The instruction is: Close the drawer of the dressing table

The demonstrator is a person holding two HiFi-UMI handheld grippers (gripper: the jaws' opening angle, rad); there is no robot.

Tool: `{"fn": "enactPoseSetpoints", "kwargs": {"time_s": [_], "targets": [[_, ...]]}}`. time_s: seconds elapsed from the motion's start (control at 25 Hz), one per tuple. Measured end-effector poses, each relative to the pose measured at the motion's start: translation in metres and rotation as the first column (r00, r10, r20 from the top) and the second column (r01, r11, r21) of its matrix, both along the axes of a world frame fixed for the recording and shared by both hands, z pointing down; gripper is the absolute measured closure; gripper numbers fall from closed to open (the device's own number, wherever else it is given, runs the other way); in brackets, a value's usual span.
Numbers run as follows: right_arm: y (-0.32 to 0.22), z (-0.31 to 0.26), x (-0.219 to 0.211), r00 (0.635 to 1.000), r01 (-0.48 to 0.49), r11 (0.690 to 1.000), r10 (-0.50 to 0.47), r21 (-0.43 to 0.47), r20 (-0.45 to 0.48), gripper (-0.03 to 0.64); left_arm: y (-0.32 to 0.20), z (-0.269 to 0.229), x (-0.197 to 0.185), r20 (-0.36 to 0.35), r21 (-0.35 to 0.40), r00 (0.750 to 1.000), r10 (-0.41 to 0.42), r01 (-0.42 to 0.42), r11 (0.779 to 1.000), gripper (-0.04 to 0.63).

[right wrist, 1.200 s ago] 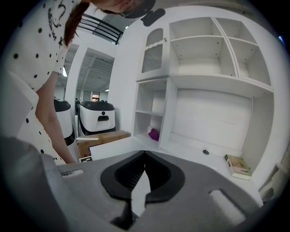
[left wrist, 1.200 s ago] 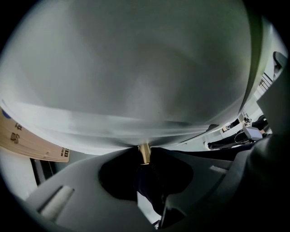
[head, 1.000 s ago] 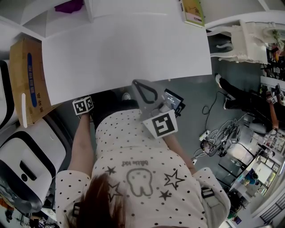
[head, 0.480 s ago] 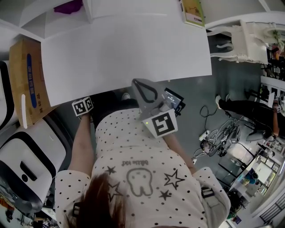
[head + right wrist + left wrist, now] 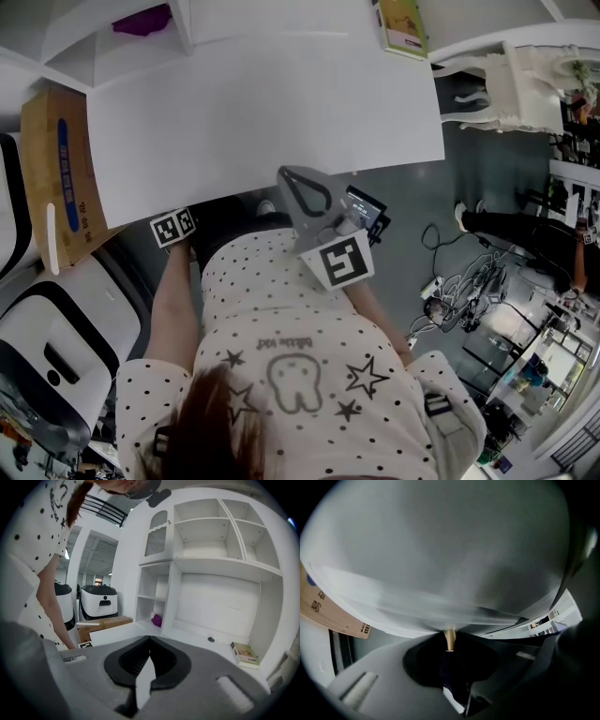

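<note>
Brass stem of the small drawer knob (image 5: 449, 639) sits gripped in the jaws of my left gripper (image 5: 450, 649), which have just been closing, under the front edge of the white dressing-table top (image 5: 262, 122); I'd push the white drawer front (image 5: 440, 573) straight in, with my right gripper (image 5: 149, 641) pinched shut and empty near that edge.

Head view straight down, right gripper view level, sharing tabletop (image 5: 262, 112)

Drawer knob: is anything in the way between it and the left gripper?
No, nothing visible. The brass drawer knob already sits between the left gripper's jaws, which have just been closing, right against the white drawer front.
</note>
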State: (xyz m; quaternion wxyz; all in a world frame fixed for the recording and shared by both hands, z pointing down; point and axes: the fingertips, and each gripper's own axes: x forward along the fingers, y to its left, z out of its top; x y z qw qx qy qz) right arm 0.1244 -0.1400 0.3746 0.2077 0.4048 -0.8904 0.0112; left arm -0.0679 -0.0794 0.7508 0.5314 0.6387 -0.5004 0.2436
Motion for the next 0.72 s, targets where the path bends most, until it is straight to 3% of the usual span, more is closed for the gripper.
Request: {"fn": "enactPoseSetpoints", "kwargs": {"time_s": [0.44, 0.72], "targets": [[-0.002, 0.0, 0.001, 1.0, 0.007, 1.0, -0.007, -0.011, 0.014, 0.614, 0.0, -0.003, 0.004, 0.001, -0.001, 1.0, 0.012, -0.012, 1.0, 0.514], [0.008, 0.007, -0.01, 0.999, 0.052, 0.998, -0.051, -0.036, 0.008, 0.614, 0.0, -0.011, -0.004, 0.031, 0.083, 0.999, -0.014, 0.011, 0.996, 0.485]]}}
